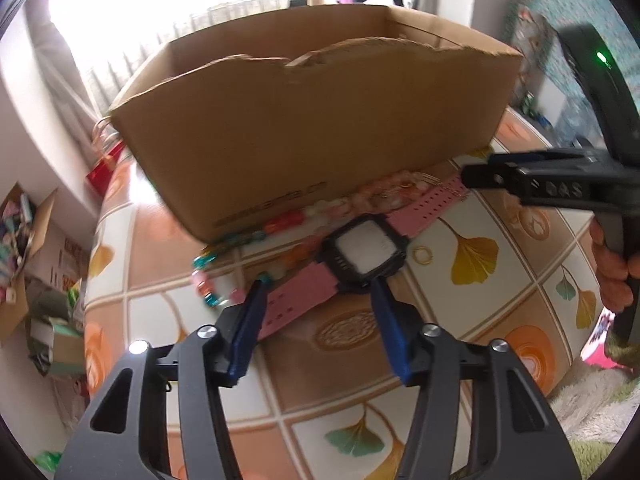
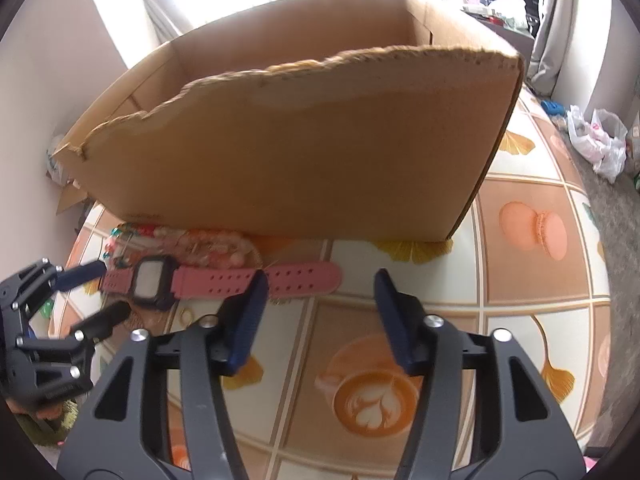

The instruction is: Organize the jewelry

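Both grippers, left (image 1: 320, 280) and right (image 2: 320, 276), stand open above a pink watch (image 1: 362, 252); beads (image 1: 340, 206) and a cardboard box (image 1: 320, 120) crowd behind.

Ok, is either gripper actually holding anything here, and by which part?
Nothing looks gripped. The left gripper straddles the pink watch at its case without visibly pressing it; the right gripper hangs open over the strap, at its free end.

Bright window (image 1: 120, 8) overexposed behind table; pale walls (image 2: 48, 92); grey curtain (image 2: 556, 20); cluttered floor (image 2: 612, 208) at right.
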The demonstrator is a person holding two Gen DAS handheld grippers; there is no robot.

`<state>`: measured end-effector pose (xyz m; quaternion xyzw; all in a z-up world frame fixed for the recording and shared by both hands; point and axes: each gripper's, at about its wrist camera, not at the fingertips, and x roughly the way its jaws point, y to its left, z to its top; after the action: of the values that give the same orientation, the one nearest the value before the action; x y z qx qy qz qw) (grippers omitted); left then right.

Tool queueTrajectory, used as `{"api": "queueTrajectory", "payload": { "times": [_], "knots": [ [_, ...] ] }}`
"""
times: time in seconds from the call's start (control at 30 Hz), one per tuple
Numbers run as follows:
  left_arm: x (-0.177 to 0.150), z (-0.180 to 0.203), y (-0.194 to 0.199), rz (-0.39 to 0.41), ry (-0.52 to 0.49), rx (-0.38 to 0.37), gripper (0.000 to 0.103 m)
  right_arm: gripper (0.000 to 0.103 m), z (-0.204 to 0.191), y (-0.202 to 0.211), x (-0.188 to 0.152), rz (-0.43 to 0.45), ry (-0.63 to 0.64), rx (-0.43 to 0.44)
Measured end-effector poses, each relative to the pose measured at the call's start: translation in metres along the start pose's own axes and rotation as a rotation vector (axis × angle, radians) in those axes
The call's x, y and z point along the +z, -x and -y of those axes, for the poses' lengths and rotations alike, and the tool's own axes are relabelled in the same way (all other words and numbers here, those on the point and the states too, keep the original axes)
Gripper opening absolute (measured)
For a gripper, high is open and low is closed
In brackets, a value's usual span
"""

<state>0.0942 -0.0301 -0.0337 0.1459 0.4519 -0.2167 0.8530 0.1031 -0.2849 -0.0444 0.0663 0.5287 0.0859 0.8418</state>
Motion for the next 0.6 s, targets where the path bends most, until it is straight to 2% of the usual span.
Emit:
{"api": "queueTrajectory", "payload": {
  "times": [0.17,0.23,0.37,0.43,0.6],
  "knots": [
    [0.009,0.014,-0.003,0.001,-0.038,-0.025,0.052,0.036,0.001,-0.011,0.011,0.008,0.017,-0.006],
    [0.013,0.012,-0.006,0.0,-0.022,-0.049,0.052,0.03,0.0,-0.014,0.015,0.009,0.024,-0.002],
    [0.019,0.005,-0.008,-0.005,0.031,-0.106,0.053,0.027,-0.017,-0.015,0.014,0.015,0.064,-0.03],
    [0.02,0.004,-0.011,-0.01,0.05,-0.127,0.053,0.02,-0.025,-0.016,0.016,0.01,0.089,-0.045],
    [0.019,0.001,-0.011,-0.022,0.085,-0.176,0.053,0.017,-0.035,-0.018,0.018,-0.011,0.119,-0.062]
  ]
}}
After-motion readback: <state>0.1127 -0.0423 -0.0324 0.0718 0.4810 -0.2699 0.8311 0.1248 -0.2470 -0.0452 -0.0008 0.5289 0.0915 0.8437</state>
